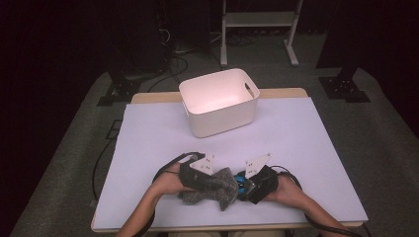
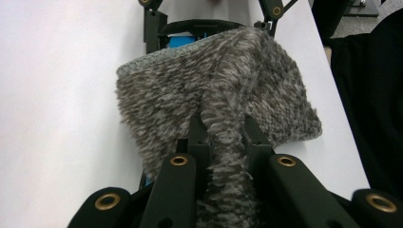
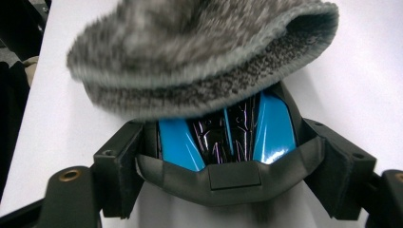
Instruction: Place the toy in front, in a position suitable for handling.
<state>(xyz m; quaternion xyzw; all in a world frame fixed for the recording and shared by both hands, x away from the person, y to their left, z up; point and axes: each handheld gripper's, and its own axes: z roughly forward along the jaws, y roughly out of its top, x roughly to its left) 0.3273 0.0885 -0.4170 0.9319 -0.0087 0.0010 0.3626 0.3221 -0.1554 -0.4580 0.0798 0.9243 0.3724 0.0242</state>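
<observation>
High view: at six o'clock on the table (image 1: 148, 148), the left gripper (image 1: 200, 180) pinches a grey fuzzy sock (image 1: 217, 186), stretching it over the blue-black object (image 1: 242, 184) clamped in the right gripper (image 1: 254, 185).

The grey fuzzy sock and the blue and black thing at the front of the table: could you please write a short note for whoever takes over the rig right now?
Left gripper: shut on a fold of the grey fuzzy sock.
Right gripper: jaws closed on the blue and black object, a wide grip.
Where things are: both near the front edge of the table, sock mouth draped over the object's far end. White bin stands at the back; nothing visible inside it.
Done: both items gripped, sock started over the object.
Left, as it seems: pull the sock further on; perhaps bin it afterwards.
</observation>
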